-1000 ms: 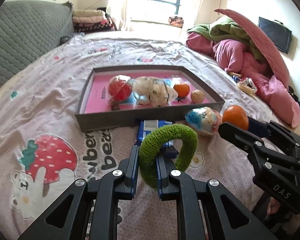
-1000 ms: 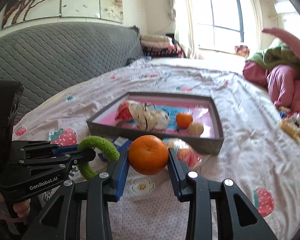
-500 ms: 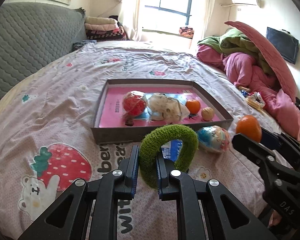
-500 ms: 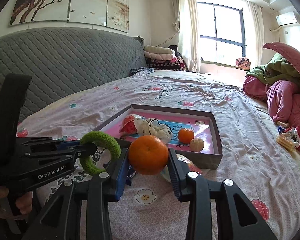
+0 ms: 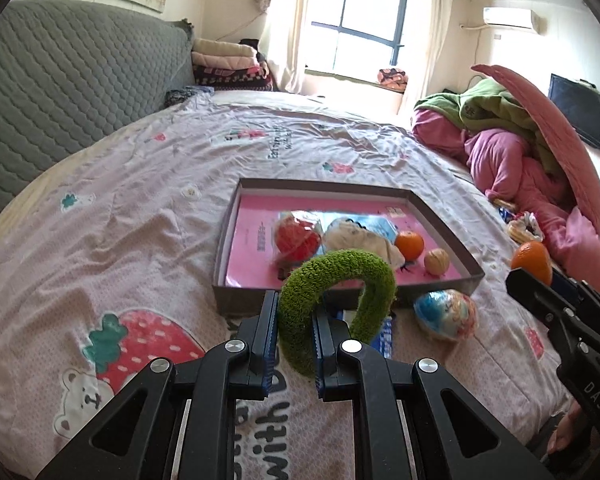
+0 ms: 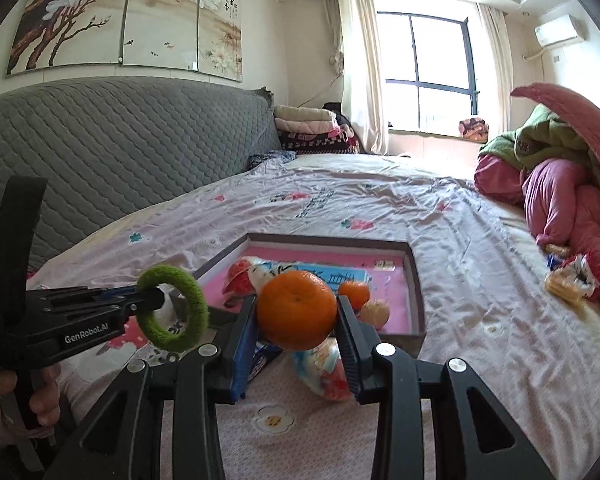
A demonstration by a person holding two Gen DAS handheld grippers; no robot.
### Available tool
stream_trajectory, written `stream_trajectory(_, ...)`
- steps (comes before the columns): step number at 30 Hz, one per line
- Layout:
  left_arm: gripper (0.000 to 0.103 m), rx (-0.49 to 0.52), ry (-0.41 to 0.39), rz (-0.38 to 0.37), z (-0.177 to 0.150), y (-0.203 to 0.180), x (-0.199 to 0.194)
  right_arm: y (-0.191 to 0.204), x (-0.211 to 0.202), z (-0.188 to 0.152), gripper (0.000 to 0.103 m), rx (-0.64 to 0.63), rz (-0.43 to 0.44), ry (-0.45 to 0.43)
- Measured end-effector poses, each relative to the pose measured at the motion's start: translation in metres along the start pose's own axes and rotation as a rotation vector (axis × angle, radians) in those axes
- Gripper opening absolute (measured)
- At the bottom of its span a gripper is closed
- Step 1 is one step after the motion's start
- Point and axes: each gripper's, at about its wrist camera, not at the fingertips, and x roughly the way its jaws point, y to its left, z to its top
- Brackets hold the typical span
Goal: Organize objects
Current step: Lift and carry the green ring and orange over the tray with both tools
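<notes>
Left gripper [image 5: 294,332] clamped on the near rim of a fuzzy green fabric ring [image 5: 336,304], ring upright and lifted above the pink strawberry-print bedsheet [image 5: 140,216]. Right gripper [image 6: 296,344] clamped on a round orange tangerine [image 6: 297,310], fruit squeezed between both blue-lined pads and held above the sheet. Just beyond both grippers, resting on the bed, a shallow grey cardboard box tray with a pink floor [image 5: 236,240]. Inside that tray: a red ball in clear wrap [image 5: 296,236], a crumpled white plastic-wrapped bundle [image 5: 360,240], a small second orange fruit [image 5: 409,245] and a pale tan walnut-like ball [image 5: 437,262], the last two side by side near the right wall. In front of the tray, on the sheet, a colourful blue-and-orange wrapped ball [image 5: 444,314] and, partly hidden behind the ring, a flat blue packet [image 5: 384,338]. Seen from the right wrist, the same green ring pinched at the tip of the left gripper [image 6: 156,300], off to the left of the tangerine and near the tray's front-left corner. To the far right of the bed, a heap of pink and green bedding [image 5: 512,140]; along the left, a grey quilted headboard [image 6: 120,148].
</notes>
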Motion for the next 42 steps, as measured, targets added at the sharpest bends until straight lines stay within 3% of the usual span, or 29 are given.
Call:
stream_trajectory(31, 0.015, 0.031, -0.059, 0.060, 0.047, 0.006, 0.014, -0.005, 0.016, 0.046, 0.038, -0.060, -0.009, -0.087)
stream_trajectory(42, 0.015, 0.050, -0.142, 0.079, 0.090, 0.002, 0.025, -0.004, 0.025, 0.070, 0.038, -0.104, -0.034, -0.147)
